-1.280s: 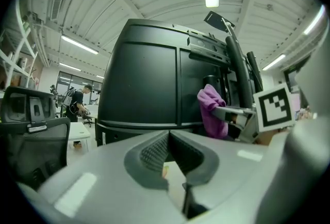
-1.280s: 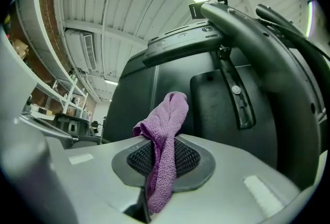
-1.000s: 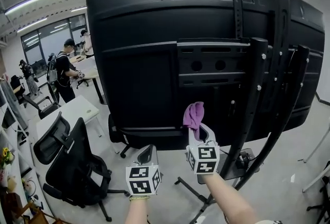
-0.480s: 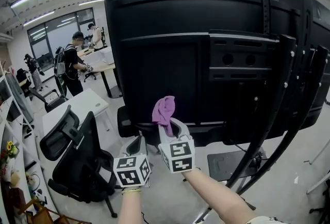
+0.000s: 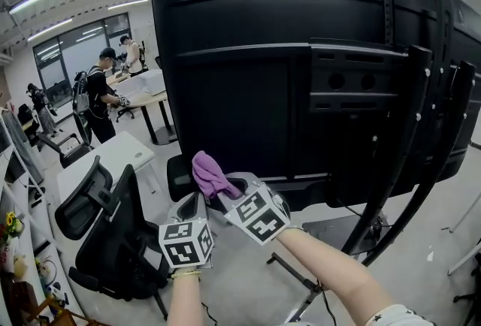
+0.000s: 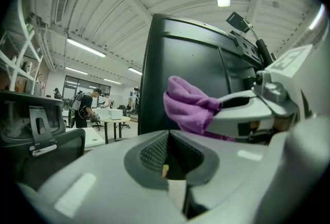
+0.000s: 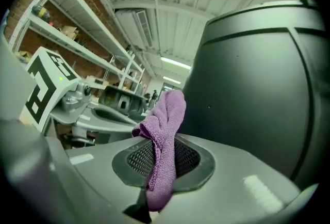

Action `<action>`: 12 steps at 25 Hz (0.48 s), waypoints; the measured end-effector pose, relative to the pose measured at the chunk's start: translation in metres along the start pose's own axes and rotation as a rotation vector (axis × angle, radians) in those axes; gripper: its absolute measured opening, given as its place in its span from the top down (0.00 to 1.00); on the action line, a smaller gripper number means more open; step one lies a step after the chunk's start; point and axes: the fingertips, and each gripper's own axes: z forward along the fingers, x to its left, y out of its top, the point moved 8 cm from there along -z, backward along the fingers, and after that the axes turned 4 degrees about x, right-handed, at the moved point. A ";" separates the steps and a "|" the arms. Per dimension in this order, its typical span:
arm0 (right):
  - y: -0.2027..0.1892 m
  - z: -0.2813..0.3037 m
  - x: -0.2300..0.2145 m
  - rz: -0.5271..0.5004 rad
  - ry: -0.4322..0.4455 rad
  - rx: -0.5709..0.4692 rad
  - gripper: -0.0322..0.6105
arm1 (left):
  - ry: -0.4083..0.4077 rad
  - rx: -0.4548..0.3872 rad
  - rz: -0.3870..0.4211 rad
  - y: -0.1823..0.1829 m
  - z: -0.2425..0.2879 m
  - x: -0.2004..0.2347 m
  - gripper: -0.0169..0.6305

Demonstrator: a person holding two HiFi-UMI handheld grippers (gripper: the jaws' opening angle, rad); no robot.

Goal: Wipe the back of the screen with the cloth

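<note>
The black back of the big screen (image 5: 248, 92) fills the upper head view on its wheeled stand. My right gripper (image 5: 229, 191) is shut on a purple cloth (image 5: 210, 174), held just below the screen's lower left edge and pointing left. That cloth (image 7: 164, 135) sticks up from between the right jaws, with the screen's back (image 7: 258, 89) close on the right. My left gripper (image 5: 190, 210) sits just below and left of the right one, jaws closed with nothing in them. In the left gripper view the cloth (image 6: 191, 107) hangs just ahead of the left gripper (image 6: 167, 158).
Black stand struts (image 5: 409, 159) run diagonally across the screen's right side, with a mounting bracket (image 5: 353, 80). A black office chair (image 5: 105, 234) stands at lower left by a white desk (image 5: 105, 159). People stand at tables far left (image 5: 98, 95).
My right gripper has swung left and down with the cloth, from the bracket area to the screen's lower left edge, and tipped over to point left. The left gripper stayed low beside it.
</note>
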 end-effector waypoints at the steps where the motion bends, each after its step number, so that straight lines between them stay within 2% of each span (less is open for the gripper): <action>1: -0.002 0.004 -0.003 -0.043 0.026 0.061 0.86 | -0.002 0.004 -0.008 -0.001 0.002 0.001 0.96; 3: -0.002 0.011 -0.007 -0.156 0.042 0.167 0.86 | -0.013 0.008 -0.017 -0.001 0.005 0.001 0.96; 6: 0.007 0.018 -0.014 -0.322 0.014 0.267 0.86 | -0.031 0.005 0.003 0.003 0.008 -0.003 0.96; 9: 0.027 0.019 -0.026 -0.443 -0.011 0.318 0.86 | -0.051 -0.003 0.031 0.010 0.012 -0.007 0.96; 12: 0.062 0.010 -0.040 -0.548 -0.061 0.326 0.86 | -0.069 -0.010 0.058 0.018 0.015 -0.010 0.96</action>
